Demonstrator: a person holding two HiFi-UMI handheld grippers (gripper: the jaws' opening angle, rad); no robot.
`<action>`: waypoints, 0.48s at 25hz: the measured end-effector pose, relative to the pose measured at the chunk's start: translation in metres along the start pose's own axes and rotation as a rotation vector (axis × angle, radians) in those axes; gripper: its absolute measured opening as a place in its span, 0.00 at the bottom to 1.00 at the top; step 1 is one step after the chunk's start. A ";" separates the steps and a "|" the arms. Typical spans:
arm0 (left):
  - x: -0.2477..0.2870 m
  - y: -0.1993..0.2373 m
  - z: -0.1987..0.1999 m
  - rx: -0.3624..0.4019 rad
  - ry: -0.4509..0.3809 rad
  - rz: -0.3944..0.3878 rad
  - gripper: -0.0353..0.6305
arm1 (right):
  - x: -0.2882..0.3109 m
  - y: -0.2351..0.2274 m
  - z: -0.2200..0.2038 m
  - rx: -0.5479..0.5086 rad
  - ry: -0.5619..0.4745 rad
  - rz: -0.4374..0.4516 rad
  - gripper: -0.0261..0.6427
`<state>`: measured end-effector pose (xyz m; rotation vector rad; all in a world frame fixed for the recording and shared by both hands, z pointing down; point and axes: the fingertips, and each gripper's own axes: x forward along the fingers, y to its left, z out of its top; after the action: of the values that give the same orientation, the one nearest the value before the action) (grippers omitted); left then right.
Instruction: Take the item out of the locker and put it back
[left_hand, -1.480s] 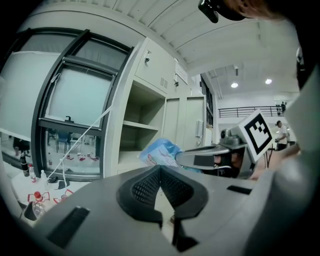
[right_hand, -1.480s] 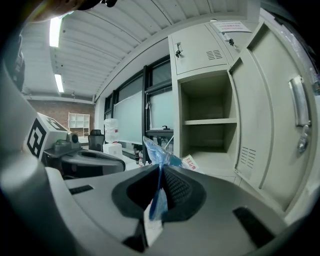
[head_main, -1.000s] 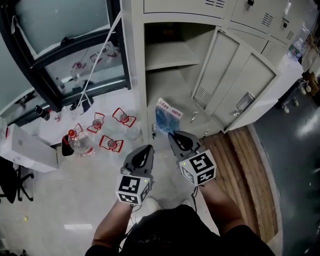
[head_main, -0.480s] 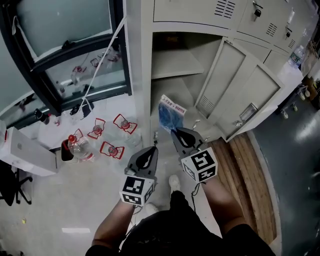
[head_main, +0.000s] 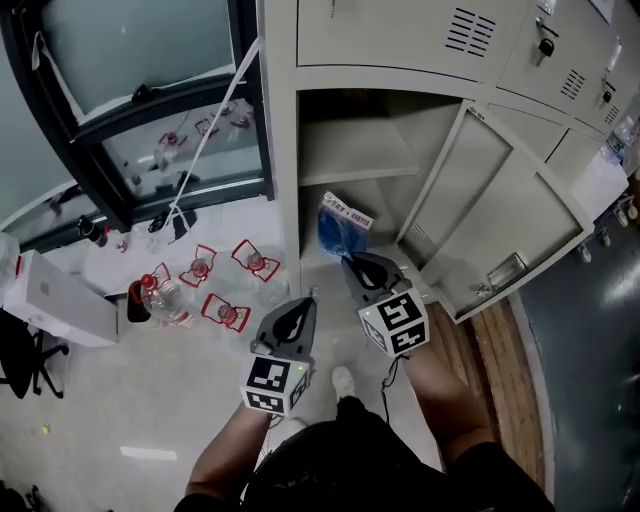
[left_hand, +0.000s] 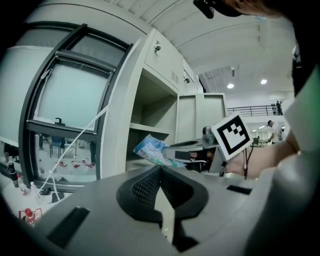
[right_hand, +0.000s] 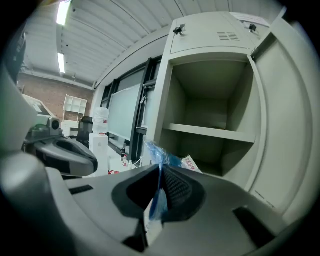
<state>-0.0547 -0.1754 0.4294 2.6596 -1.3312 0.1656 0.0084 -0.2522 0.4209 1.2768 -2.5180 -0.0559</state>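
blue packet (head_main: 336, 226), lower edge hidden, pinched in right claw (head_main: 350, 264).

The head view looks steeply down from above on the locker (head_main: 281, 150) beyond the fingers (head_main: 372, 272). Each gripper view sits close behind its own fingers, facing that locker.

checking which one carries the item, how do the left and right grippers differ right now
The right gripper is shut on the blue packet; the left gripper is shut on nothing. The right sits nearer the locker; the left sits further back. Both point at the open locker.
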 end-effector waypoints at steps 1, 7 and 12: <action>0.006 0.000 0.001 0.000 0.001 0.005 0.06 | 0.006 -0.007 -0.002 -0.005 0.005 0.005 0.07; 0.042 0.005 0.002 -0.005 0.008 0.030 0.06 | 0.039 -0.042 -0.015 -0.019 0.025 0.025 0.07; 0.065 0.006 0.003 -0.014 0.002 0.046 0.06 | 0.064 -0.062 -0.025 -0.053 0.046 0.041 0.07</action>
<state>-0.0207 -0.2307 0.4384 2.6184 -1.3887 0.1639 0.0287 -0.3371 0.4507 1.1920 -2.4859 -0.0826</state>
